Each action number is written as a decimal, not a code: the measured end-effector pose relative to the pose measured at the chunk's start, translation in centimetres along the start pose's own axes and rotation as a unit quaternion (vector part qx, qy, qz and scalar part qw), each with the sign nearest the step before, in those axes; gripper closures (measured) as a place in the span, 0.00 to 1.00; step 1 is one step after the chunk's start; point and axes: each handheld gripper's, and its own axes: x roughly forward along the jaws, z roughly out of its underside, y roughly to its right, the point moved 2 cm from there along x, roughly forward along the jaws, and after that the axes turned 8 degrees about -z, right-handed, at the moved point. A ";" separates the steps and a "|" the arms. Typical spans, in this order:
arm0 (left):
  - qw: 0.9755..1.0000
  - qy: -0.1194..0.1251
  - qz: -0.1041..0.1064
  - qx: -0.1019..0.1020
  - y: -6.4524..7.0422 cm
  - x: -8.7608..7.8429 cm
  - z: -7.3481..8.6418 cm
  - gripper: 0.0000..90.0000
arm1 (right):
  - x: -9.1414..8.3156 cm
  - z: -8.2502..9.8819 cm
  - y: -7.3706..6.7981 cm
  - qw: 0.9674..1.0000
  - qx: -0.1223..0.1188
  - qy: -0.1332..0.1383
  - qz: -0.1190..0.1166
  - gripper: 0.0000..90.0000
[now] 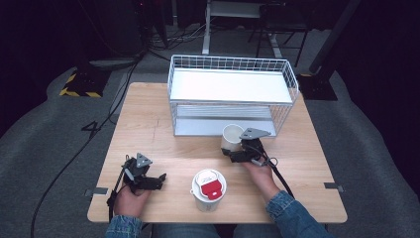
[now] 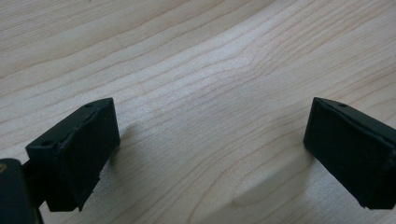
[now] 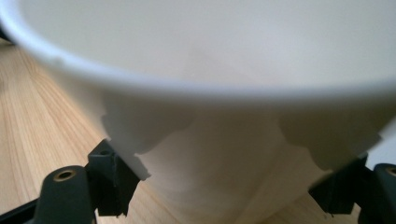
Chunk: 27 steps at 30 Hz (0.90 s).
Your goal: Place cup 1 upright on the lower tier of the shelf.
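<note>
Here the right gripper [image 1: 234,151] is clamping the white cup [image 1: 231,136] by its sides, probably for shelving. The left gripper [image 1: 157,179] is resting on the table [image 1: 148,124], jaws apart, empty.

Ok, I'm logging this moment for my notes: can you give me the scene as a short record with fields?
surface: wooden table
rack: white wire shelf at the table's far side
held item: white cup, in front of the rack
right hand-held gripper: shut on the white cup, jaws on either side of its wall
left hand-held gripper: open, nothing between the jaws, low over bare wood
other item: lidded cup with red and white lid, near the front edge
</note>
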 end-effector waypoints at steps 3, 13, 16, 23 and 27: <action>1.000 0.001 0.000 0.000 0.0 0.0 0.0 0.04 | 0.1 -0.6 0.1 1.000 0.000 0.001 0.001 0.26; 1.000 0.001 0.000 -0.001 0.0 0.0 0.0 0.04 | -0.1 -2.5 0.6 1.000 -0.004 0.012 0.007 0.26; 1.000 0.001 0.000 0.000 0.0 0.0 0.0 0.05 | -0.2 -2.8 0.7 1.000 -0.004 0.016 0.009 0.26; 1.000 0.000 0.000 0.000 0.0 0.0 0.0 0.04 | -0.1 -3.4 1.3 1.000 -0.003 0.025 0.016 0.26; 1.000 0.000 0.000 0.000 0.0 0.0 0.0 0.04 | 0.1 -3.7 1.6 0.999 -0.004 0.026 0.021 0.26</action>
